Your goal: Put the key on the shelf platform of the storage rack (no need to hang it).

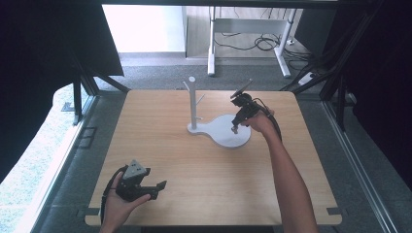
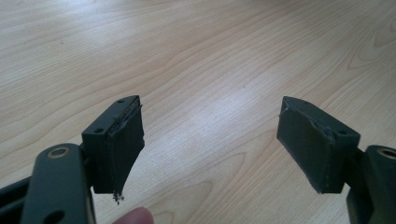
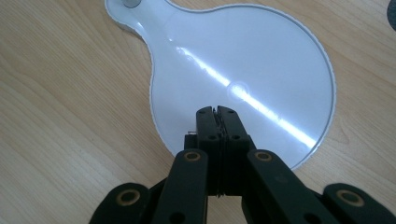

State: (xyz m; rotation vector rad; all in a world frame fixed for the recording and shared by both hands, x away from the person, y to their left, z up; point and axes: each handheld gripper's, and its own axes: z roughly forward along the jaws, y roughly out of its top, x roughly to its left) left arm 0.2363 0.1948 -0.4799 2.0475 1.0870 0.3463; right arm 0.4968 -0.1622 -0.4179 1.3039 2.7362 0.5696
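Left tongs (image 1: 158, 187) sit nearest the camera in the high view, low at the desk's near-left corner, held in the person's left hand (image 1: 119, 206), grey three-cornered plate (image 1: 135, 170) on top. Jaws spread wide, nothing between them. Left gripper view agrees: both black pads (image 2: 308, 142) far apart over bare wood grain, pad facing frayed at the edges, a fingertip (image 2: 135, 217) poking in at the bottom.

Right tongs (image 1: 235, 127) are out past mid-desk, in the right hand (image 1: 260, 121), forearm reaching in from the bottom right. Jaws pinched together, tips touching, nothing seen clamped. In the right gripper view the right tongs (image 3: 218, 112) point down over the near edge of the white round base (image 3: 261, 60); whether the tips touch it, cannot tell.

White stand (image 1: 193, 104): upright post with short side pegs, foot on the narrow end of a flat keyhole-shaped base (image 1: 223, 138), wide disc end toward the right hand. Glossy, glare streak across the disc. Pegs look bare.

Desk (image 1: 209, 194) is light wood, otherwise uncluttered between the two tongs, which are well apart.

Around it: black frame struts (image 1: 77, 92) left and right, grey carpet, a white-legged table (image 1: 250, 29) and loose cables (image 1: 265, 43) on the floor behind.
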